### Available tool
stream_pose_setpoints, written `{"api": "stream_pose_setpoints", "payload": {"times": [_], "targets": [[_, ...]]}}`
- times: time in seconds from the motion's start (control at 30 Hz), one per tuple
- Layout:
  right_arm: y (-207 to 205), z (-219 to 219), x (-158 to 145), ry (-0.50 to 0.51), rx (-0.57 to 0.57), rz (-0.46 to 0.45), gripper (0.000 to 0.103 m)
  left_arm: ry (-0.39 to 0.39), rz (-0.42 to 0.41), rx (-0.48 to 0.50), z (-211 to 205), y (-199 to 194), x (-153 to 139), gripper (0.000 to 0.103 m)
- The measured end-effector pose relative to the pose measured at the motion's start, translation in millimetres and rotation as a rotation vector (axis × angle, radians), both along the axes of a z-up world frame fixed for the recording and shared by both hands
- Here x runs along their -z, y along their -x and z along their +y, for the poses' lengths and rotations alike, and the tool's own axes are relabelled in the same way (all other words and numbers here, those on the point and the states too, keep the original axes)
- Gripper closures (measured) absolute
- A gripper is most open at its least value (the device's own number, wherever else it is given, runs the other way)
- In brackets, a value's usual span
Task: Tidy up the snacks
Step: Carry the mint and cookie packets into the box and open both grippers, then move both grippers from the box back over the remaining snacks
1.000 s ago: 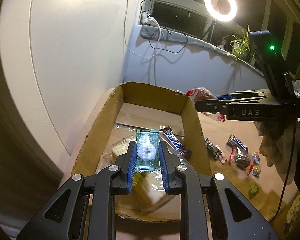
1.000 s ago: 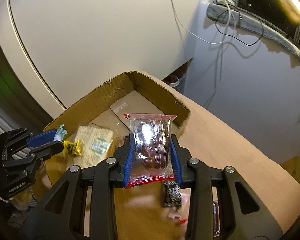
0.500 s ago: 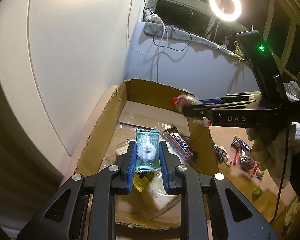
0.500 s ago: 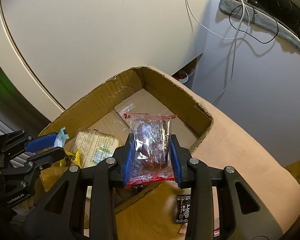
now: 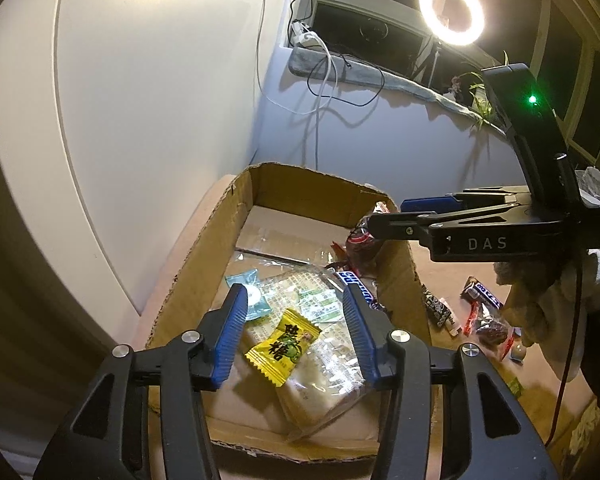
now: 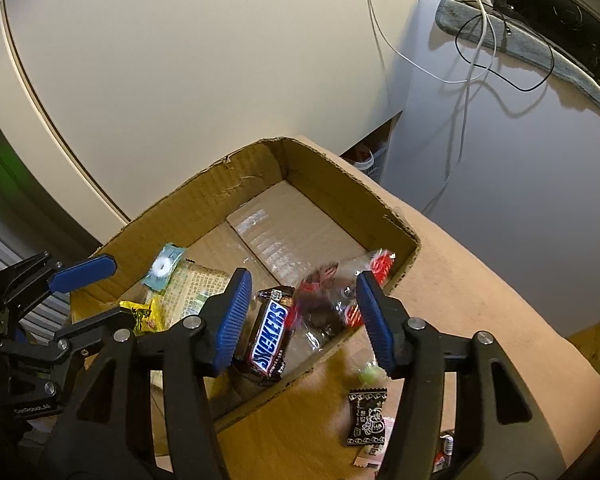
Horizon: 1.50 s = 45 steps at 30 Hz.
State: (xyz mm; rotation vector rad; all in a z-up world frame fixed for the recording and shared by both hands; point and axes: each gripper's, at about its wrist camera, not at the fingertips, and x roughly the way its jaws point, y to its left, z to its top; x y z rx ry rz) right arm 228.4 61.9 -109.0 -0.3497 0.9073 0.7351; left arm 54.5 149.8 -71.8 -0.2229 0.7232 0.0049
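Both grippers hang open and empty over a cardboard box (image 5: 204,256) (image 6: 324,168). My left gripper (image 5: 296,328) is above the box's near end; the teal candy packet (image 5: 249,295) (image 6: 164,266) lies inside by the left wall. My right gripper (image 6: 303,312) is over the box's right wall, and the clear red-edged packet (image 6: 332,292) (image 5: 360,240) is blurred between its jaws, falling into the box. Inside also lie a yellow candy (image 5: 284,346) (image 6: 144,314), a large clear cracker pack (image 5: 324,368) and a Snickers bar (image 6: 270,334).
Loose snacks lie on the brown table to the right of the box: a black packet (image 6: 366,416) (image 5: 438,308), a green candy (image 6: 370,374), a bar (image 5: 482,294) and a red packet (image 5: 490,328). A wall stands close behind the box.
Both grippers have opened. The teal packet has dropped from the left jaws into the box, and the red-edged packet has left the right jaws and is falling in.
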Motion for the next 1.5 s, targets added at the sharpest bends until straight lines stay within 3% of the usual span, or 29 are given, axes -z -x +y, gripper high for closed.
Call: {"api": "stream_pose_setpoints", "payload": {"times": [0.13,0.4,0.73,1.0,1.5], "targets": [[3,-8,-6,-0.008,0.011,-0.013,0.034,-0.006,-0.005,0.003,-4,2,-4,0.055],[14,-31,-16,-0.008,0.019,-0.032,0.034,-0.018,-0.023,0.022,-18,9,-13,0.055],[32,-93,-23,0.009,0.073,-0.046,0.034,-0.020,-0.031,0.073,-54,18,-16,0.055],[46,-153,-16,0.031,0.130,-0.032,0.034,-0.031,-0.009,0.194,-103,25,-11,0.055],[83,-246,25,0.045,0.195,0.067,0.034,-0.083,0.100,0.453,-197,30,19,0.055]]}}
